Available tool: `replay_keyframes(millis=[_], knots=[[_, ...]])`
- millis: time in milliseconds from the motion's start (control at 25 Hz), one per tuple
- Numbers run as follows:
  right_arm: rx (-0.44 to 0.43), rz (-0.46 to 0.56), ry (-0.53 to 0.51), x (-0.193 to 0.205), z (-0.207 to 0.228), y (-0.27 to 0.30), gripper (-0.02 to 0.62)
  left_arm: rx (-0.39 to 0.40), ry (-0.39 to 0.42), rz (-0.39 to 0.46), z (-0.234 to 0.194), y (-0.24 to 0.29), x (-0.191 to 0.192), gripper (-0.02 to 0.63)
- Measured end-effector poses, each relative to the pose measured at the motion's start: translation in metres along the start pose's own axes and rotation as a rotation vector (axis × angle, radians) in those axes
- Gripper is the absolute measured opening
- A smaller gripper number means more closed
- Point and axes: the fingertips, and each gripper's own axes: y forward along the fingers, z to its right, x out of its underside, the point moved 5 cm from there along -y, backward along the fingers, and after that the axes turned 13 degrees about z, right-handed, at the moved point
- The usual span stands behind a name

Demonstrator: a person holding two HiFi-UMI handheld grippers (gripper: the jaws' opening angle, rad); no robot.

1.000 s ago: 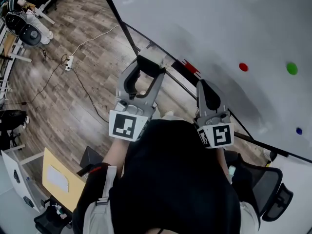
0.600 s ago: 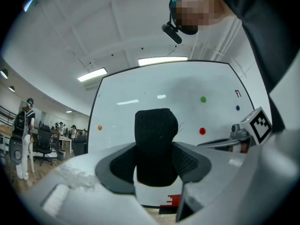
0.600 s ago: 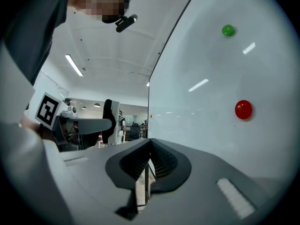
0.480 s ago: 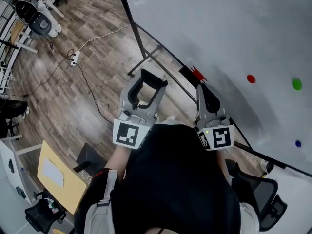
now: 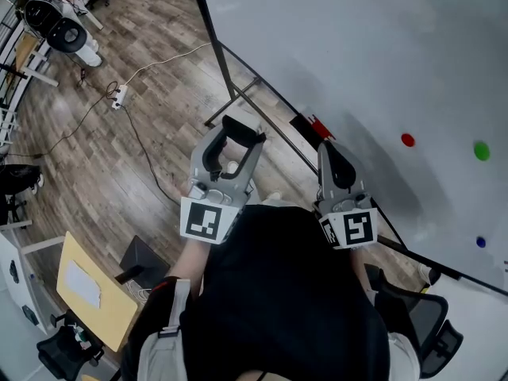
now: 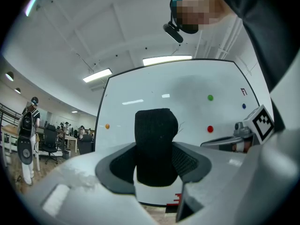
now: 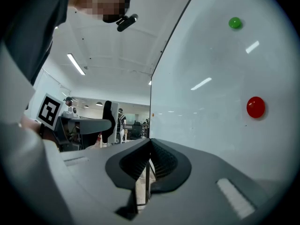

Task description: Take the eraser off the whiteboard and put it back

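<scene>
- Left gripper is grasping the eraser: the black felt block stands upright between its widely spread jaws, both pads pressed to its sides.
- Right gripper is clenched on nothing, its jaws together, pointing along the whiteboard close to its face.
- So the eraser is off the board, held in front of its lower left part, and by the head view apart from the surface. Putting it back looks like the step in hand.
- To do it well, I would bring the eraser's flat face square to the board, press it on lightly, and spread the jaws only once it sits. It probably clings by a magnet, so a tilted contact could let it slide or drop.
- Pick a bare patch, away from the red magnet, the green magnet and the blue magnet.
- Keep the right gripper out of the way.
- The board is white and glossy and reflects the ceiling lights; it stands on a dark frame.
- Below lies a wooden floor with a power strip and trailing cables.
- People stand far off in an open office, seen in the left gripper view.
</scene>
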Motion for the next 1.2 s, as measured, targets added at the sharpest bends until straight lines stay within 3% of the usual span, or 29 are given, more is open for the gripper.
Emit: replay_keyframes(millis=[1200], knots=[[0.248,-0.070,-0.046,0.013,0.016,0.065,0.002,0.142,-0.050,-0.014,-0.091,0.123,0.019,0.230]])
